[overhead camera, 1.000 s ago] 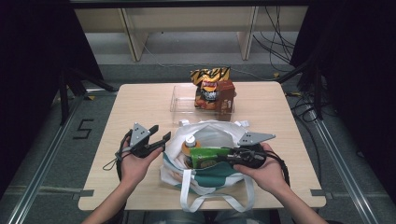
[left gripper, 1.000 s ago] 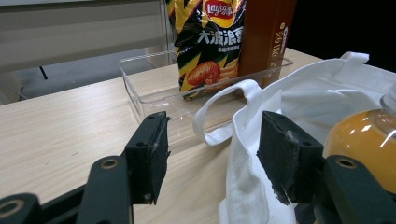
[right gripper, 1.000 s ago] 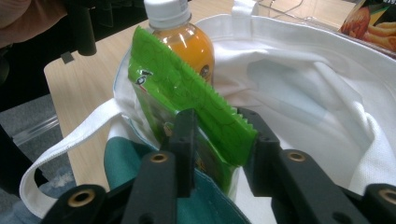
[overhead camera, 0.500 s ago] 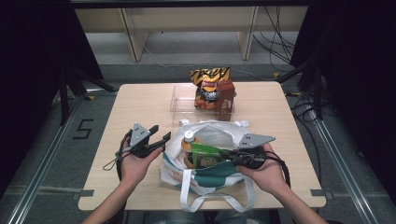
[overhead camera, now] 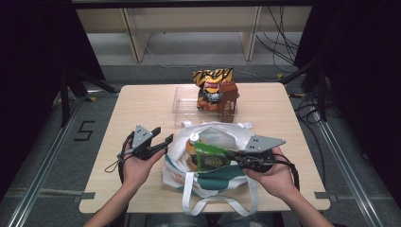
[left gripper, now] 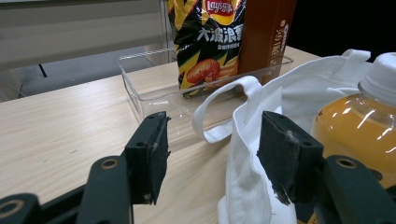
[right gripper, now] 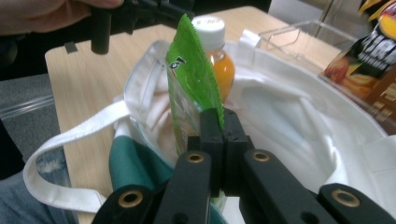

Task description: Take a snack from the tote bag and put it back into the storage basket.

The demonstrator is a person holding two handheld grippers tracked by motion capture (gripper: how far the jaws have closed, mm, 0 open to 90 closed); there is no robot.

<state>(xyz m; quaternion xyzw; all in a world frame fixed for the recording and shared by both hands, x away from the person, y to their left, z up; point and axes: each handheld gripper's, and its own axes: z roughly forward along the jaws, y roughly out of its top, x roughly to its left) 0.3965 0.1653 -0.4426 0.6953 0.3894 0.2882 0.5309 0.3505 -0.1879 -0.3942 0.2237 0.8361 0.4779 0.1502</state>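
Note:
A white and green tote bag (overhead camera: 222, 177) lies open at the table's near middle. An orange juice bottle (overhead camera: 193, 142) with a white cap stands inside it. My right gripper (overhead camera: 227, 153) is shut on the edge of a green snack packet (overhead camera: 210, 158), held upright over the bag's mouth. In the right gripper view the jaws (right gripper: 218, 116) pinch the green packet (right gripper: 191, 70) in front of the bottle (right gripper: 219, 65). My left gripper (overhead camera: 163, 135) stands open at the bag's left rim. Its jaws (left gripper: 212, 149) hold nothing, with the white rim (left gripper: 243, 154) just beside the right pad.
A clear plastic tray (overhead camera: 184, 101) sits behind the bag. A black and yellow chips bag (overhead camera: 210, 87) and a brown box (overhead camera: 228, 94) stand upright in it. The bag's white handles (overhead camera: 208, 208) trail toward the near table edge. Bare wood lies to the left.
The right gripper has shifted slightly at the green packet. The left gripper has kept still.

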